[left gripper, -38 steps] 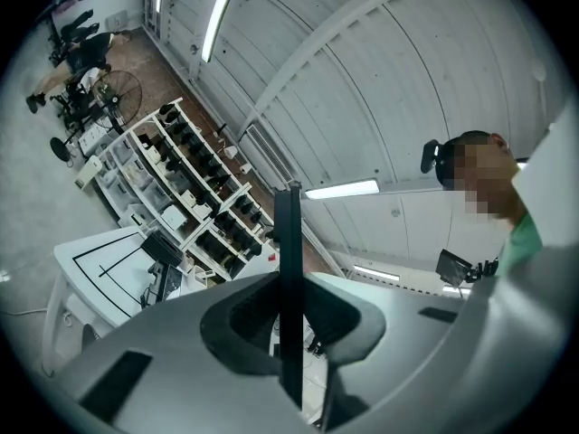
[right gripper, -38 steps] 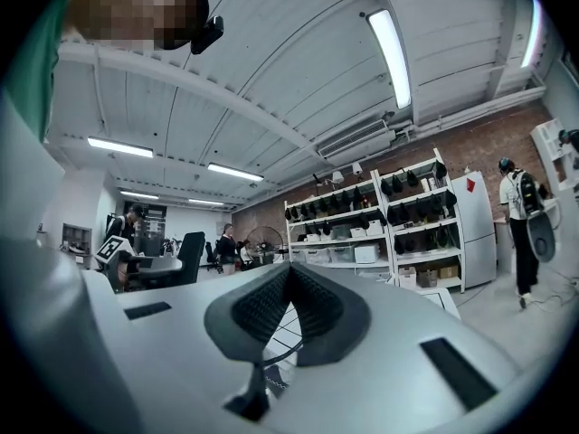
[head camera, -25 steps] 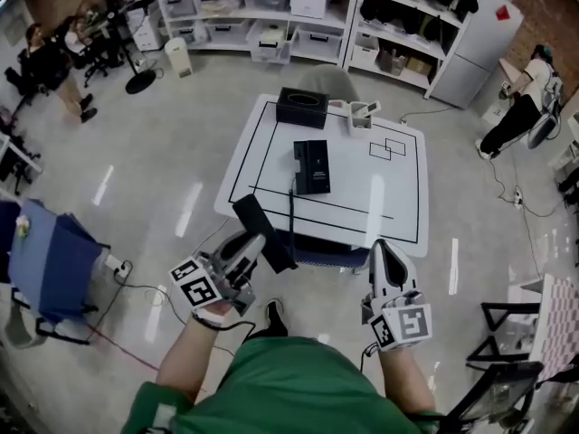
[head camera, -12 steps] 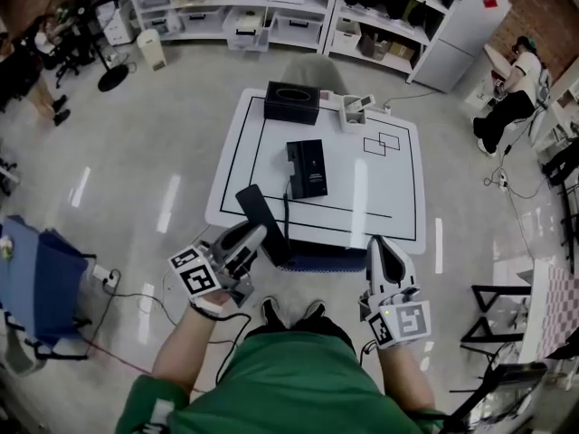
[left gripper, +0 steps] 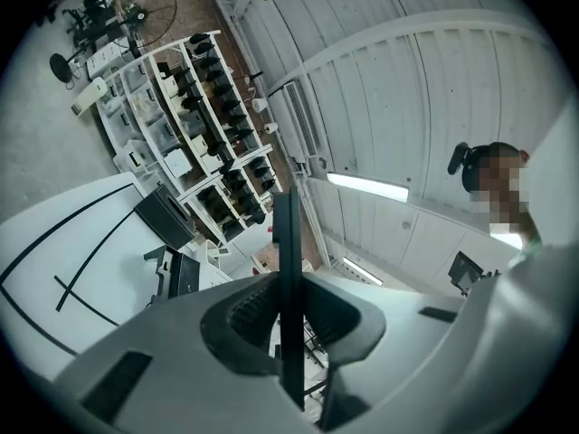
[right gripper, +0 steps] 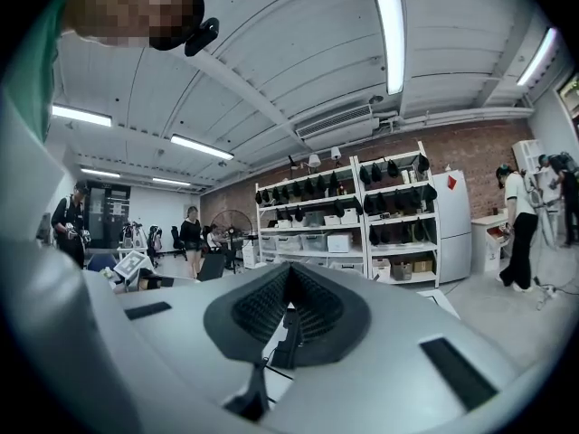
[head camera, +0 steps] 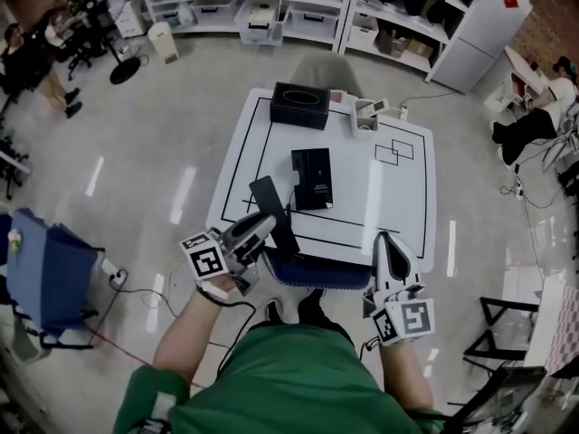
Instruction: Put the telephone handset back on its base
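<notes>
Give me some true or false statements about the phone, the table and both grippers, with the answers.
1. The left gripper is closed on the black telephone handset. True.
2. The telephone handset sits on its base. False: the base lies on the table without it, and the handset is held over the table's near edge.
3. The right gripper grips the black tissue box. False: its fingers are together on nothing, and the tissue box stands at the table's far edge.
4. The base lies inside the black-lined rectangle on the white table. True.
</notes>
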Demonstrator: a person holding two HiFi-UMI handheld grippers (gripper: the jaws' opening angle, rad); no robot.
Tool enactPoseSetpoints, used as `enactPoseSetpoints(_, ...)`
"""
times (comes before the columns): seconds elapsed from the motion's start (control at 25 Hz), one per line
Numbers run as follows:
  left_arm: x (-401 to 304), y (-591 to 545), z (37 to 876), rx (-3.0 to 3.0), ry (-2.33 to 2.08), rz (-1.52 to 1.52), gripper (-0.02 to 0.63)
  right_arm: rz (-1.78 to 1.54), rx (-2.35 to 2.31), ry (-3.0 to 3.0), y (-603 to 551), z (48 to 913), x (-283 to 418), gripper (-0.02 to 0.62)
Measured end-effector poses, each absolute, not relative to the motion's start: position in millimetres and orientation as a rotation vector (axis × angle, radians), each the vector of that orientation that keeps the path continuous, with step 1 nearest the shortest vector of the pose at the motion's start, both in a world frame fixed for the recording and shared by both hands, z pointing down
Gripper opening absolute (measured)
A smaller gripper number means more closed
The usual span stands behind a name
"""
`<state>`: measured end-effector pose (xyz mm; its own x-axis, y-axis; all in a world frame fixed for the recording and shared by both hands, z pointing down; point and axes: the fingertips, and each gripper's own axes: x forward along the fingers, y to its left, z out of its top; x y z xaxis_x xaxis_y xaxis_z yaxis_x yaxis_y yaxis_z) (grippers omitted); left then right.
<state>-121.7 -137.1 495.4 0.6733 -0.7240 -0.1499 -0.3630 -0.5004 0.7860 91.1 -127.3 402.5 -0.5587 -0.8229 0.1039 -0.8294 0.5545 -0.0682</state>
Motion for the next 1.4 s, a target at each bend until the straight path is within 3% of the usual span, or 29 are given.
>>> enactPoseSetpoints(0.6, -90, -251, 592, 2.020, -0.919, -0.339, 0.086, 0.304, 1.265, -2.787, -233, 434, 130, 0.020)
enactPoseSetpoints(1.4, -81, -326, 684, 1.917, -0.713, -0.216, 0.086, 0.361, 1.516, -2.549, -228, 453, 165, 0.020)
